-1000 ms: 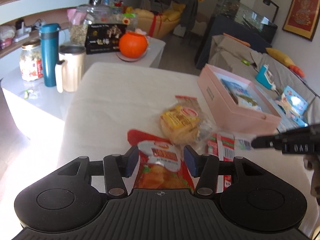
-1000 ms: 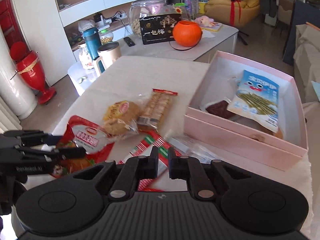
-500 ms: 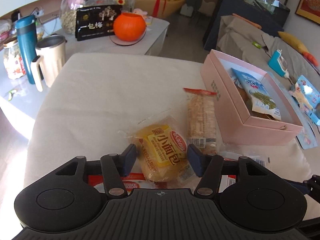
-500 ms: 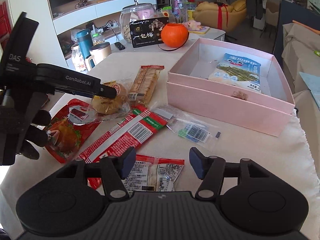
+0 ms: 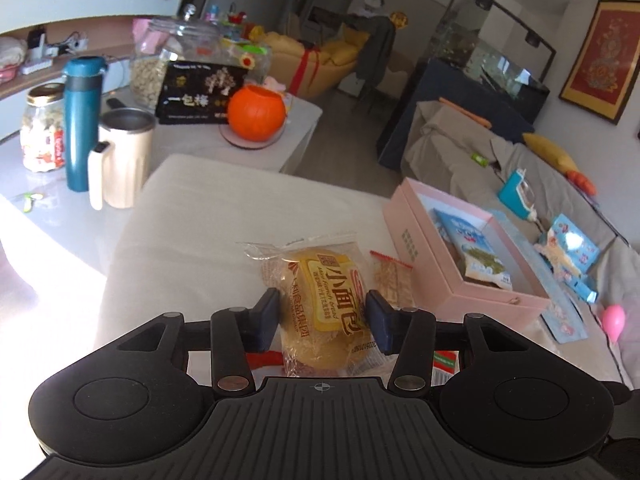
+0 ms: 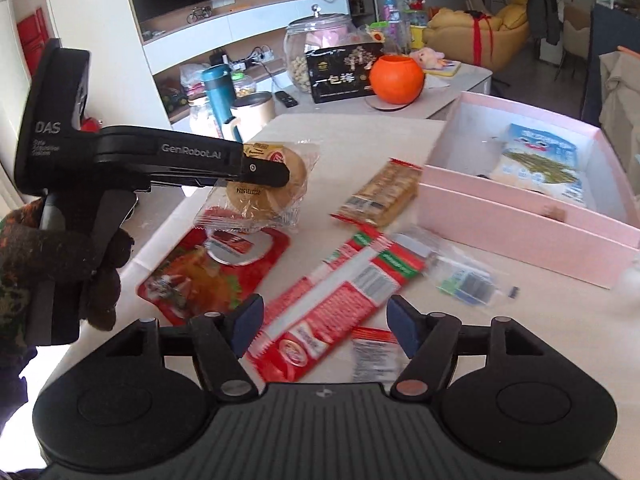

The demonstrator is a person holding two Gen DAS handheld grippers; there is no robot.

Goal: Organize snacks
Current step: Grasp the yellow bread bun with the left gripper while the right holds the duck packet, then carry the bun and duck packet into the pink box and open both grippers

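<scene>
The left gripper (image 5: 322, 322) has just closed its jaws on a wrapped bread bun (image 5: 324, 312), pads pressing either flank, and the right-wrist view shows the bun lifted off the counter (image 5: 192, 216). The grip bears on loose crinkly film as much as on soft bread, so the bun could slide out or get squashed on its way to the pink box (image 5: 464, 300) at two o'clock. The bun's long axis runs away from the left camera, toward twelve o'clock, label up. The right gripper (image 6: 324, 330) has just been opening; its jaws are spread, empty, over a long red packet (image 6: 332, 308) on the counter.
</scene>
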